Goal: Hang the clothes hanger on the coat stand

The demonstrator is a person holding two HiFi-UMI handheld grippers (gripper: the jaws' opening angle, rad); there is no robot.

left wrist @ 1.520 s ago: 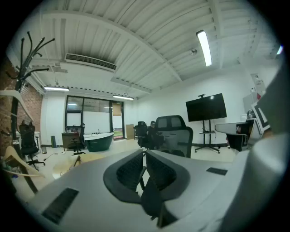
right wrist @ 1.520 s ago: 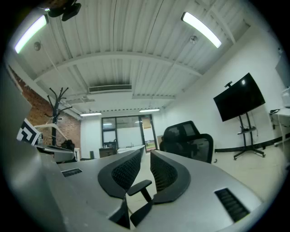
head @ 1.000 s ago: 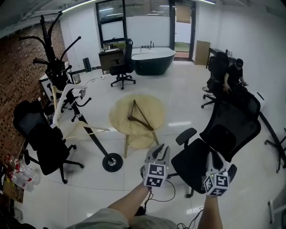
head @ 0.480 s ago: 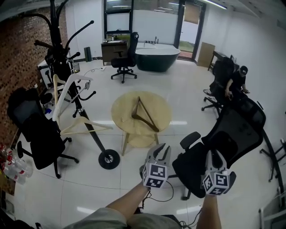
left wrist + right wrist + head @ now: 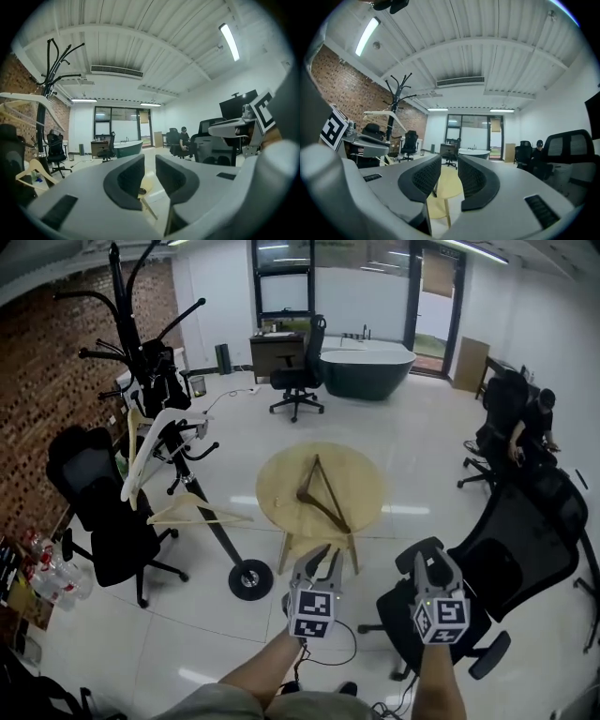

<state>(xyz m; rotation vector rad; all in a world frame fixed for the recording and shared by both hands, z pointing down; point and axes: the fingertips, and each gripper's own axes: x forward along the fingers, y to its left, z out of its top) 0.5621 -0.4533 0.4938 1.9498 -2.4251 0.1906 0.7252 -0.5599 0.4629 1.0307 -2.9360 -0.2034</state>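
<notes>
Head view: the dark wooden hanger (image 5: 324, 511) lies flat on the round table (image 5: 281, 474), well apart from the coat stand (image 5: 178, 442), which carries 2 other hangers. The left gripper (image 5: 317, 563) and right gripper (image 5: 427, 563) are held level just short of the table.

Left gripper view: its jaws stand a narrow gap apart with nothing between them; the coat stand (image 5: 43, 98) is at far left.

Right gripper view: the jaws have just been opening and hold nothing; the table (image 5: 449, 185) shows through the gap.
</notes>
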